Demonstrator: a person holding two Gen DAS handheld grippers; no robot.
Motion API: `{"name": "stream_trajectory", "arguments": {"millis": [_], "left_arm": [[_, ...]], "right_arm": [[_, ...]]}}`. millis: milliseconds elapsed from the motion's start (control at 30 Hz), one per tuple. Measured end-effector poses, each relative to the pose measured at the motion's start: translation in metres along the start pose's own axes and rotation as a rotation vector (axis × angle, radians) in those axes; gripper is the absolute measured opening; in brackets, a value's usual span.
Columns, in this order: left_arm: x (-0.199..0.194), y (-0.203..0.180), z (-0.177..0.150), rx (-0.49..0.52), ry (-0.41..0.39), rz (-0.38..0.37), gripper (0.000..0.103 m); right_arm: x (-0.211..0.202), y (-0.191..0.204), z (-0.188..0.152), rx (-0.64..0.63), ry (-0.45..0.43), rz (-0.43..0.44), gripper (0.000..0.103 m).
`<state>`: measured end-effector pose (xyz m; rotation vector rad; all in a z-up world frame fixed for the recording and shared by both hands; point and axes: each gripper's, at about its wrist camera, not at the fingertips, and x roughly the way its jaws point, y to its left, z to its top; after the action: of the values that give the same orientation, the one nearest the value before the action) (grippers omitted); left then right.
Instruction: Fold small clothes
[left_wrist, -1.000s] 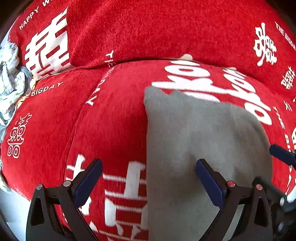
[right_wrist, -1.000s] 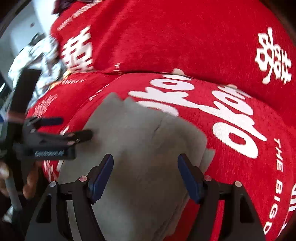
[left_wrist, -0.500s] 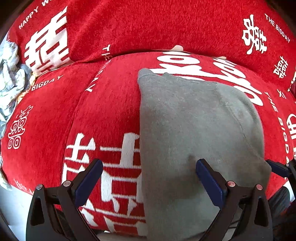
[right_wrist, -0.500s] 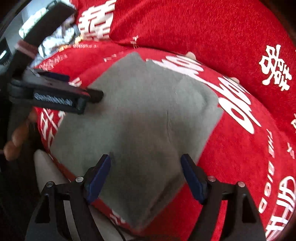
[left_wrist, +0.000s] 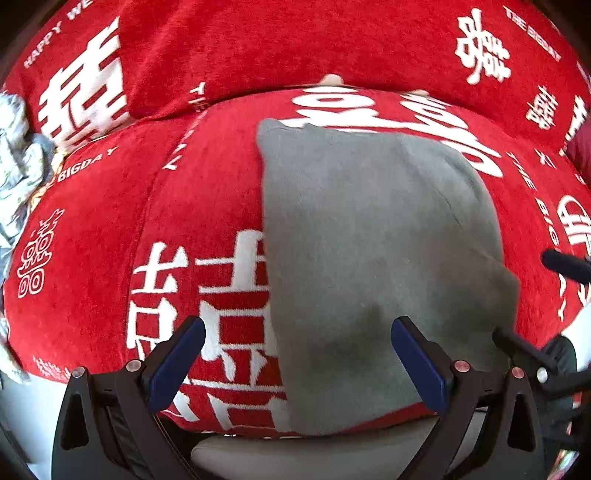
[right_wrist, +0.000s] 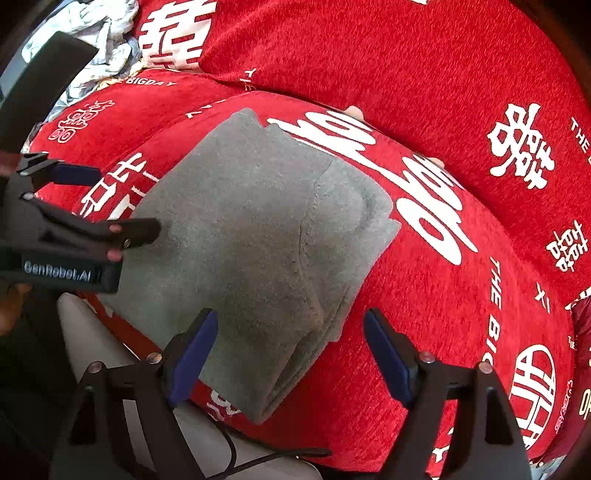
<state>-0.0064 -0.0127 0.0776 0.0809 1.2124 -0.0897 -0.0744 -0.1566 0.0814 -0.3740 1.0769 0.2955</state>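
Right gripper (right_wrist: 290, 354) is above the near edge, jaws opening wide, nothing pinched between them; left gripper (left_wrist: 297, 363) stands just as wide, empty too, one blue pad over bare red cover, the other over grey cloth; between and beyond them the garment (right_wrist: 255, 236) lies flat on the cover (right_wrist: 461, 295), layered edges showing at its near corner, so this piece looks folded and let go; a crumpled pale pile (left_wrist: 16, 177) sits well apart at far left, likely next to fold.
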Motion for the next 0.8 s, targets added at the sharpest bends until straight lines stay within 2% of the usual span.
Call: {"name": "stream_trajectory", "arguments": {"millis": [100,800], "left_arm": [[0.0014,-0.0025,-0.0040,0.013,0.024,0.007,0.101],[0.0068,-0.0021,-0.0079,0.023,0.043,-0.019,0.101]], "right_arm": [[0.0042,-0.0018,-0.0007,0.013,0.018,0.005,0.084],[0.0112,-0.0004,0.0005,0.005,0.046,0.003,0.084]]}}
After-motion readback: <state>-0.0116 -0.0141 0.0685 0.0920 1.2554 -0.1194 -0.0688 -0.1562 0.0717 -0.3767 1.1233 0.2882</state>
